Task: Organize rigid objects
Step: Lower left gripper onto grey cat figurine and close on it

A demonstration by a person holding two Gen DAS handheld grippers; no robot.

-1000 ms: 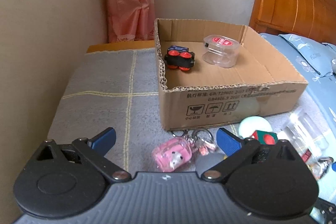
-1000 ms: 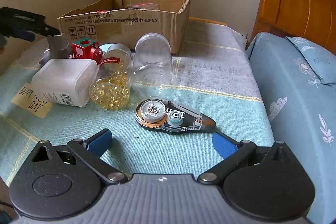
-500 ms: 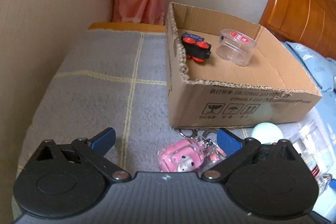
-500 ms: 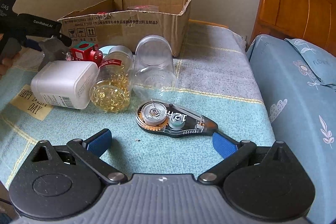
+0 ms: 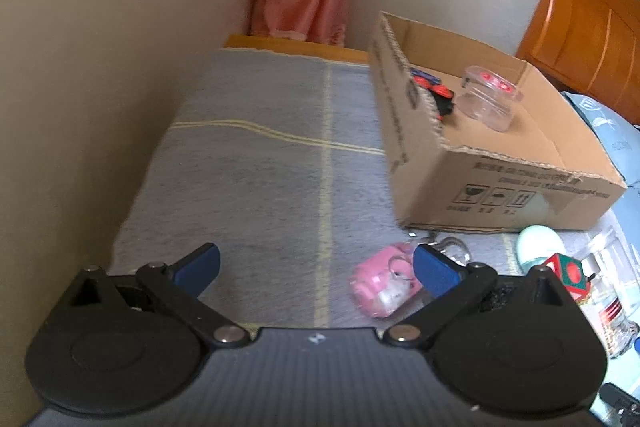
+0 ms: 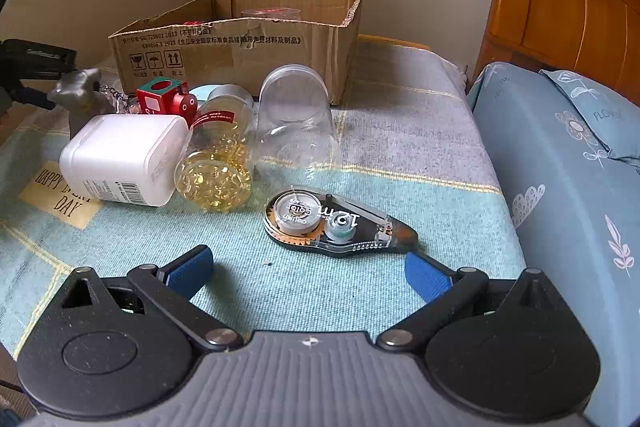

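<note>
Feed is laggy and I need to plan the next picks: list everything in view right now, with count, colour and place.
cardboard box: 1, brown, back of the blanket
toy car: 1, black with red wheels, inside the box
small clear tub: 1, clear with red label, inside the box
correction tape: 1, clear and black, just ahead of the right tool
empty jar: 1, clear, lying in front of the box
capsule jar: 1, clear with yellow capsules, lying left of the empty jar
white container: 1, white, left of the capsule jar
toy train: 1, red, before the box
grey figure: 1, grey, far left
pink keychain: 1, pink, by the left tool
left tool: open, empty
right tool: open, empty
</note>
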